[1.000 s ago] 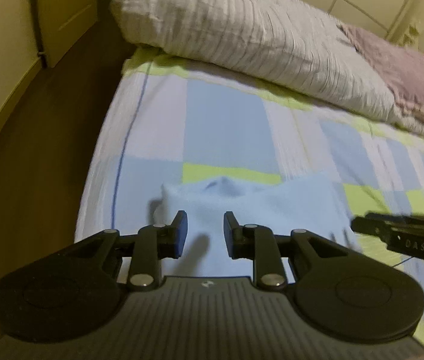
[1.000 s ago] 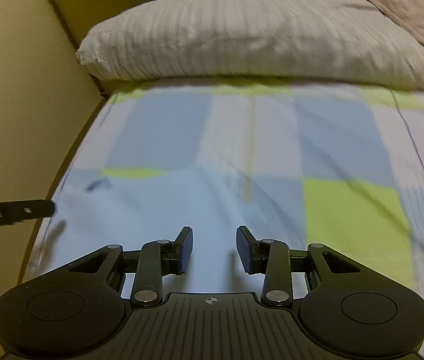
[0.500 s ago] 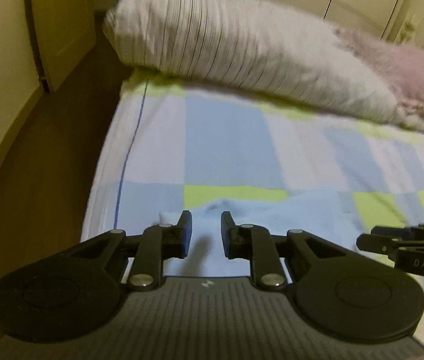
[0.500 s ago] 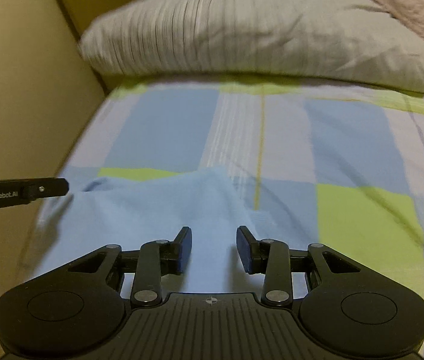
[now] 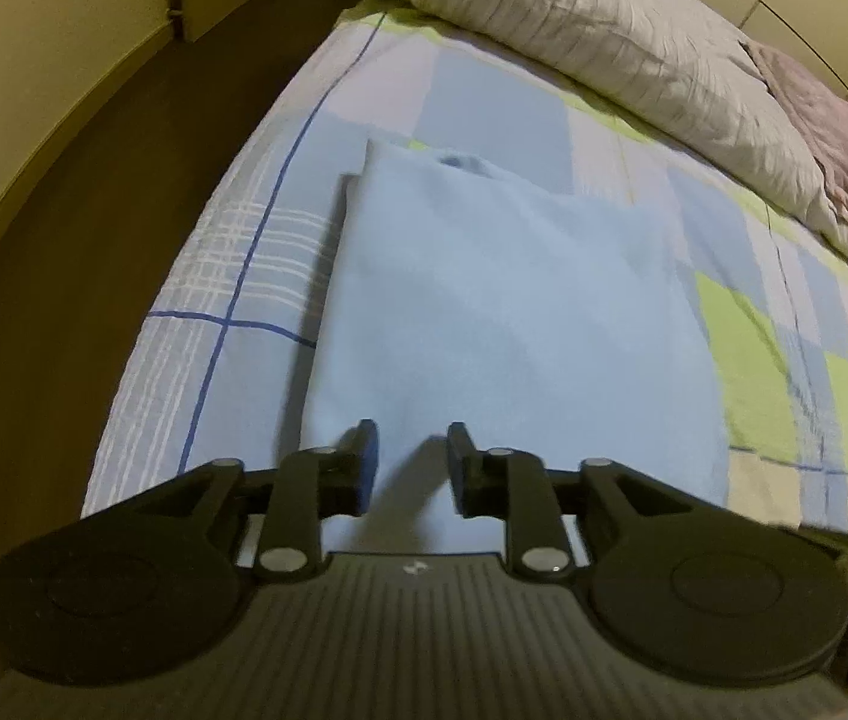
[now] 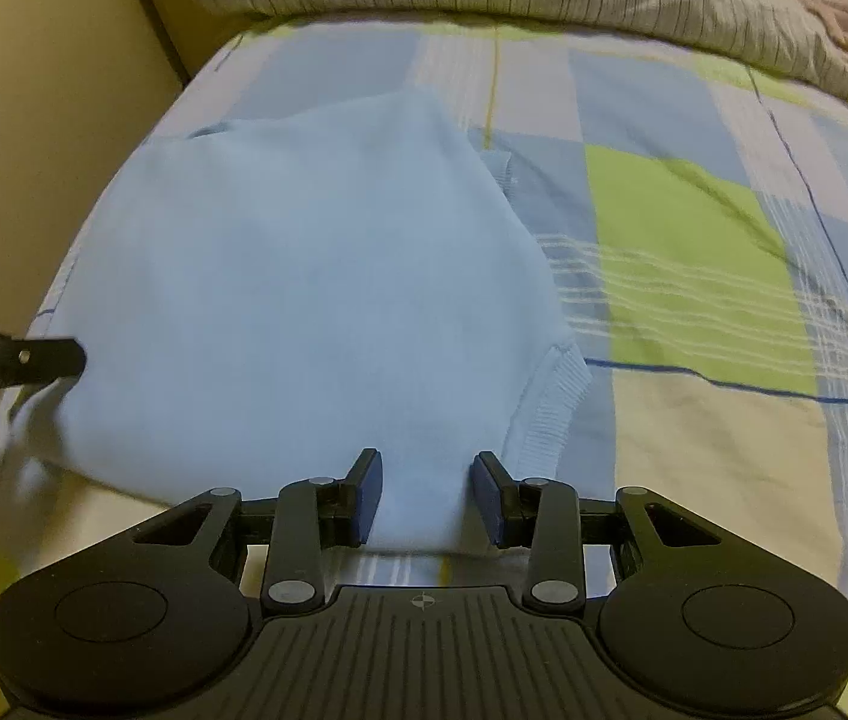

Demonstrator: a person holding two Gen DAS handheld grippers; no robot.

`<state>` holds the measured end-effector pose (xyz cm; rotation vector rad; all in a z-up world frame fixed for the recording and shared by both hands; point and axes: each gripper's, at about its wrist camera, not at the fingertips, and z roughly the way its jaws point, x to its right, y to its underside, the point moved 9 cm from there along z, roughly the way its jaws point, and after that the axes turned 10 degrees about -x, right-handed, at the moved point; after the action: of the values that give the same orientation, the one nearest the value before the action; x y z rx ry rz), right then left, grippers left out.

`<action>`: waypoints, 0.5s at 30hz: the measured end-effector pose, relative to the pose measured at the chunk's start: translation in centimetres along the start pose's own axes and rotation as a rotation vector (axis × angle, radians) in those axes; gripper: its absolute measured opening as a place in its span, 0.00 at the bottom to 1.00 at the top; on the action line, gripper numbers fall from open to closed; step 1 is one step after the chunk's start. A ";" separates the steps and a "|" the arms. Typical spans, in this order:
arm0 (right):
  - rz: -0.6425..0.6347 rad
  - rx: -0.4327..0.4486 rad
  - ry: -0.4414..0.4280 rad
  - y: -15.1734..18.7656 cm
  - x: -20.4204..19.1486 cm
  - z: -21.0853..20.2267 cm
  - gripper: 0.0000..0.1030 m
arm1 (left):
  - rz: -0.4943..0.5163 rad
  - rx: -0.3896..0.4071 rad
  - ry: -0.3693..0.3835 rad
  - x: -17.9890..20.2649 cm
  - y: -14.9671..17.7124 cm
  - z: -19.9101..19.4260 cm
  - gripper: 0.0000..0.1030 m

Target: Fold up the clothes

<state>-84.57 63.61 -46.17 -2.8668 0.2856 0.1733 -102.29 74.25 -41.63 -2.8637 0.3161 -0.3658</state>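
Note:
A light blue sweatshirt (image 5: 502,312) lies folded on the checked bed cover (image 5: 231,276), its collar (image 5: 463,162) at the far end. My left gripper (image 5: 411,459) hovers over the near hem. Its jaws are opening, and cloth shows below the gap but the pads do not press it. In the right wrist view the sweatshirt (image 6: 303,276) fills the left half, a ribbed cuff (image 6: 550,402) sticking out at its right side. My right gripper (image 6: 424,498) is shut on a bunched fold of the near edge. The left gripper's finger (image 6: 33,357) pokes in from the left.
A striped grey pillow (image 5: 604,42) and a mauve blanket (image 5: 832,138) lie at the head of the bed. Dark floor (image 5: 93,240) runs along the bed's left edge, with a yellow wall (image 6: 33,120) close by. Bare cover spreads to the right (image 6: 694,240).
Both grippers have pulled back from the pillow toward the near edge of the bed. The sweatshirt now stretches out long ahead of them. The left jaws have widened.

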 end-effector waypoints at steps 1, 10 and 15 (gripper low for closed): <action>0.002 -0.021 -0.014 0.1 -0.1 -0.7 0.36 | -0.002 -0.004 -0.004 0.2 0.0 -0.6 0.27; -0.003 -0.038 -0.065 2.7 -0.9 -7.9 0.36 | 0.007 0.022 -0.068 1.9 2.0 -9.1 0.38; -0.014 0.028 -0.070 2.8 -1.6 -13.2 0.37 | 0.055 0.097 -0.080 3.7 2.4 -15.6 0.48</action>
<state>-85.47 57.73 -33.92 -2.8269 0.2520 0.2640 -103.49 67.86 -26.75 -2.7594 0.3518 -0.2488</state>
